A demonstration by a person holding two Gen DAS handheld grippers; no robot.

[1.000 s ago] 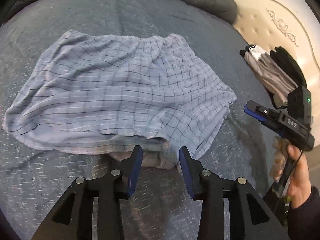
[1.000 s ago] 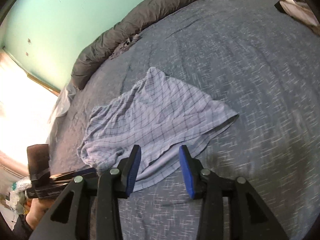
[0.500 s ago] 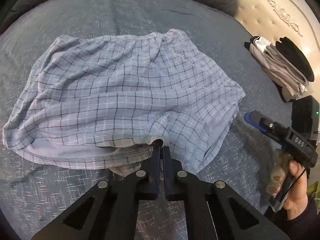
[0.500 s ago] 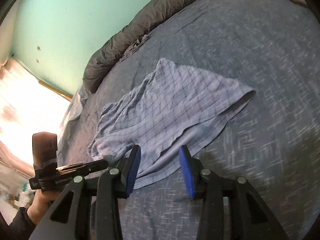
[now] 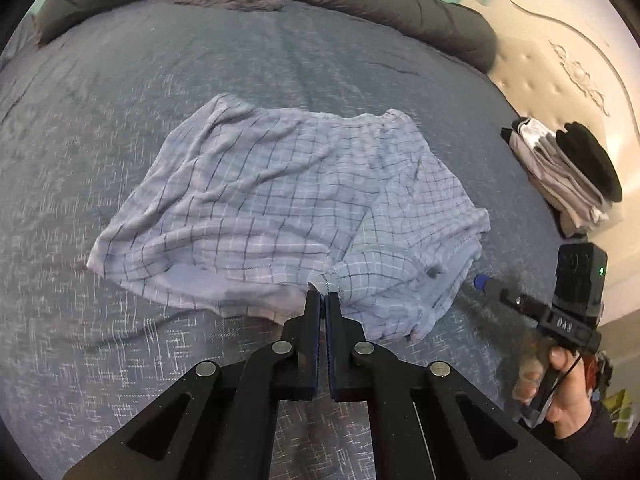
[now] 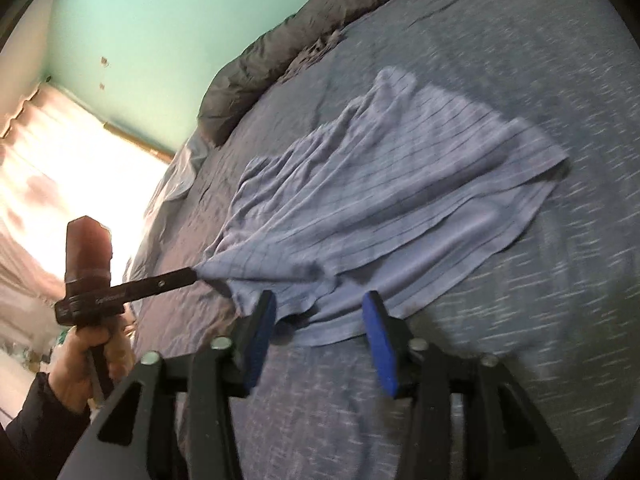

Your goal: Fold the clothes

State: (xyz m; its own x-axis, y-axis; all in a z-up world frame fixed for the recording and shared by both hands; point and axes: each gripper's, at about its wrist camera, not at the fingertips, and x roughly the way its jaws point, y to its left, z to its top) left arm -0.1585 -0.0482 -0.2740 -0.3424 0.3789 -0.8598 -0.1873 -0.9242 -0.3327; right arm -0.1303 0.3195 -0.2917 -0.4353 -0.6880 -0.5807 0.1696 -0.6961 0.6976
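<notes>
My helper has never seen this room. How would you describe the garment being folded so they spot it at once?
Look at the wide blue-grey bed, backed by a long dark rolled duvet. In the bed's middle lie the pale blue checked shorts, their near hem pinched in the left tongs. The folded clothes pile by the headboard is grey, white and black, not checked.

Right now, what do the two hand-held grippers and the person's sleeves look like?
Both are black scissor-style frames with silver rivets. The right hand-held gripper has blue pads, a green light and white lettering; the left hand-held gripper carries lettering too. Both sleeves are dark.
</notes>
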